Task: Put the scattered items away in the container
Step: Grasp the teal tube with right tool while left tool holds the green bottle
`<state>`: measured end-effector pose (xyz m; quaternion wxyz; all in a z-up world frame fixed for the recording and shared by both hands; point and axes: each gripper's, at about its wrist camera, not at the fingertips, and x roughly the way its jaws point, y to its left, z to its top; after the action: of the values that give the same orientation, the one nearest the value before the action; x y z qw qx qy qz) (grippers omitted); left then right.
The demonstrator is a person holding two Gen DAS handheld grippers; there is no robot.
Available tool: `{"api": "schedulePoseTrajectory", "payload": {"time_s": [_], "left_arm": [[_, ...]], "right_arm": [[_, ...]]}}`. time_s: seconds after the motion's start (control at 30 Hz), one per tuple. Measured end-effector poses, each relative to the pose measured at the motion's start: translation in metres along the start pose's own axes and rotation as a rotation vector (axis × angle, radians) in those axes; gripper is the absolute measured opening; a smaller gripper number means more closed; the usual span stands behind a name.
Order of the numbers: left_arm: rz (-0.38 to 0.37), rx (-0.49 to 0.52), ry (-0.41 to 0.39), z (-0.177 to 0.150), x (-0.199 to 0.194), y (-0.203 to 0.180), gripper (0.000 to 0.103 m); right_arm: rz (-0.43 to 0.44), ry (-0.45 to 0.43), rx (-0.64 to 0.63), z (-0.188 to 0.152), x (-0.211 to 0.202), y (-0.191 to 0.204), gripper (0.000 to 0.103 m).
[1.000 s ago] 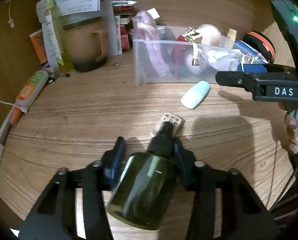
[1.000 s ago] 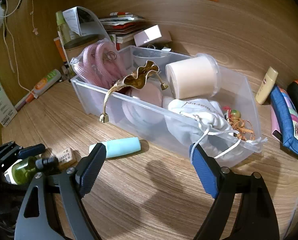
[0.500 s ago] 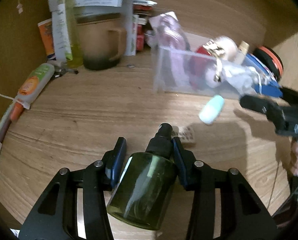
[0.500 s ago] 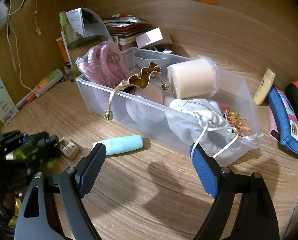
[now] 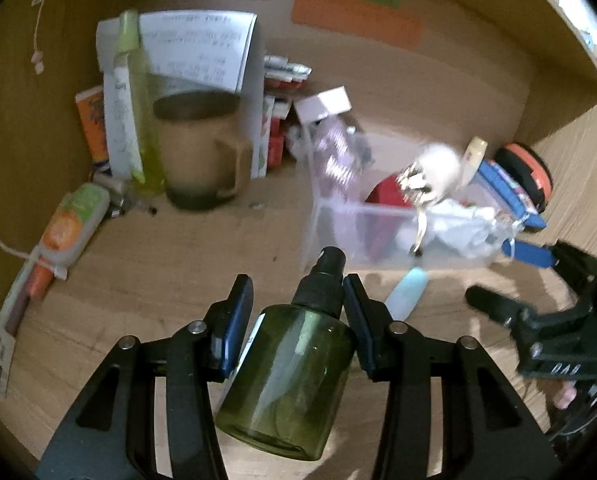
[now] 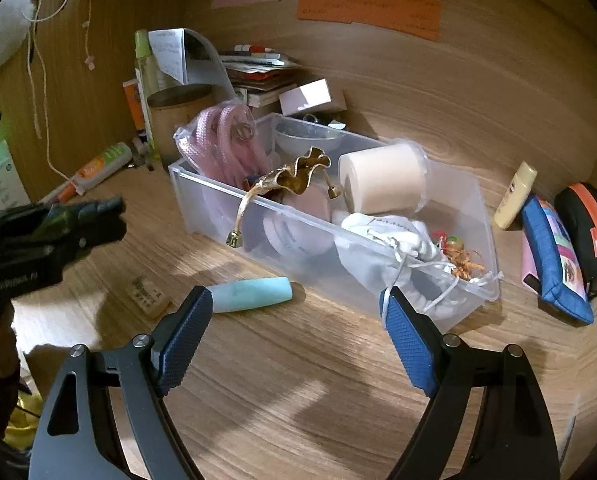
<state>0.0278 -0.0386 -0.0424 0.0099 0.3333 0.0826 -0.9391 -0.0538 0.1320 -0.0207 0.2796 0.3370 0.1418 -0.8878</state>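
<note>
The tabletop [image 6: 298, 380] sits lower in the left view than a second ago, and the bin [image 6: 474, 216] has slid from upper right toward centre, so I've lifted and swung toward it. The bin already holds a pink rope bag, a candle, a white pouch and a gold clip.

My left hand-held gripper [image 5: 294, 300] is clamped partway closed on the green bottle [image 5: 290, 376], gripping just below its black pump; the bottle is clear of the wood now, tilted and aimed at the bin. My right hand-held gripper [image 6: 294, 320] hangs wide apart, holding nothing.

Bottle pickup looks done; the drop comes next. The teal tube [image 6: 250, 294] and the eraser [image 6: 146, 294] are left lying in front of the bin.
</note>
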Motion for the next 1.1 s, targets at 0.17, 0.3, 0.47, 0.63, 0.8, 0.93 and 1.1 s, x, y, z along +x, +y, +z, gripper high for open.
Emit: {"api": "schedulePoseTrajectory", "payload": {"time_s": [0.17, 0.3, 0.47, 0.63, 0.8, 0.93, 1.1], "left_arm": [[-0.023, -0.017, -0.024, 0.012, -0.004, 0.006, 0.046], [-0.032, -0.024, -0.028, 0.013, -0.002, 0.009, 0.046], [-0.048, -0.021, -0.008, 0.008, 0.003, 0.005, 0.046], [-0.053, -0.018, 0.001, 0.004, 0.004, 0.002, 0.046], [-0.053, -0.028, 0.0, 0.003, 0.001, 0.007, 0.046], [-0.043, -0.034, -0.004, 0.001, -0.005, 0.013, 0.046], [-0.036, -0.042, -0.015, 0.001, -0.01, 0.021, 0.046]], "right_arm": [[0.018, -0.02, -0.009, 0.005, -0.012, 0.004, 0.084], [0.018, -0.069, 0.002, 0.01, -0.029, -0.001, 0.084], [0.037, -0.046, 0.003, 0.002, -0.034, -0.005, 0.084], [0.083, 0.01, 0.014, -0.009, -0.025, -0.004, 0.084], [0.121, 0.074, -0.02, -0.01, 0.001, 0.012, 0.084], [0.123, 0.141, -0.056, -0.004, 0.035, 0.022, 0.084], [0.147, 0.213, -0.058, 0.003, 0.067, 0.025, 0.084]]}}
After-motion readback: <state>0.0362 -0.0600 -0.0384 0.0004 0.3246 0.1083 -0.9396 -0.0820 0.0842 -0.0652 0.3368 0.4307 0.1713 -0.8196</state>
